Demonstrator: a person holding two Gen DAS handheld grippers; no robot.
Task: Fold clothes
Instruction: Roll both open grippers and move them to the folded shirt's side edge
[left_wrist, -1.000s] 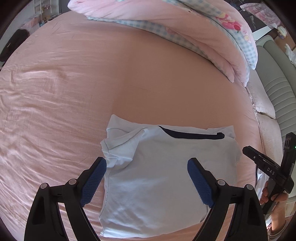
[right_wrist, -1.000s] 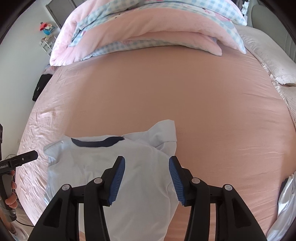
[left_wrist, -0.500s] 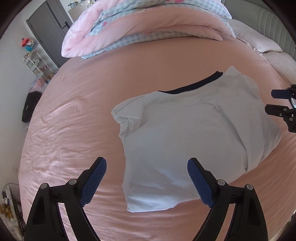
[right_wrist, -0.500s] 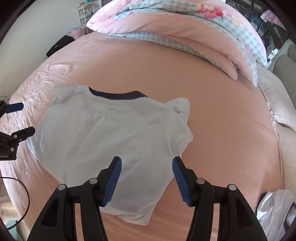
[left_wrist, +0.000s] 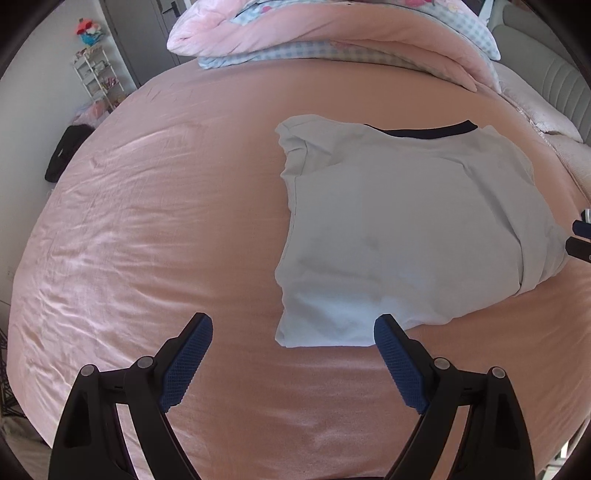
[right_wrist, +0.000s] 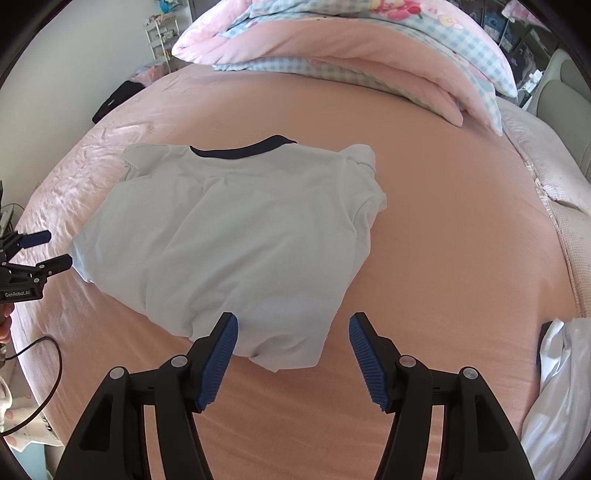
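Observation:
A pale blue T-shirt (left_wrist: 406, 229) with a navy collar lies folded on the pink bed sheet (left_wrist: 166, 221), sleeves tucked in. My left gripper (left_wrist: 291, 332) hangs open just above the sheet, with the shirt's near left corner showing between its fingers and no pad touching it. In the right wrist view the same shirt (right_wrist: 240, 229) spreads ahead. My right gripper (right_wrist: 293, 328) is open over the near hem, which lies between its blue pads untouched. The left gripper (right_wrist: 55, 248) also shows by the shirt's left edge. The right gripper's fingertips (left_wrist: 581, 236) peek in at the far right.
A folded pink and blue-checked duvet (right_wrist: 351, 48) lies across the far side of the bed. Pale pillows (right_wrist: 554, 177) line the right side and a white garment (right_wrist: 554, 387) lies at the near right. A black cable (right_wrist: 44, 369) hangs off the left edge.
Both grippers have drawn back from over the shirt to its near hem. The left one has shifted toward the shirt's left corner. The right jaws have widened.

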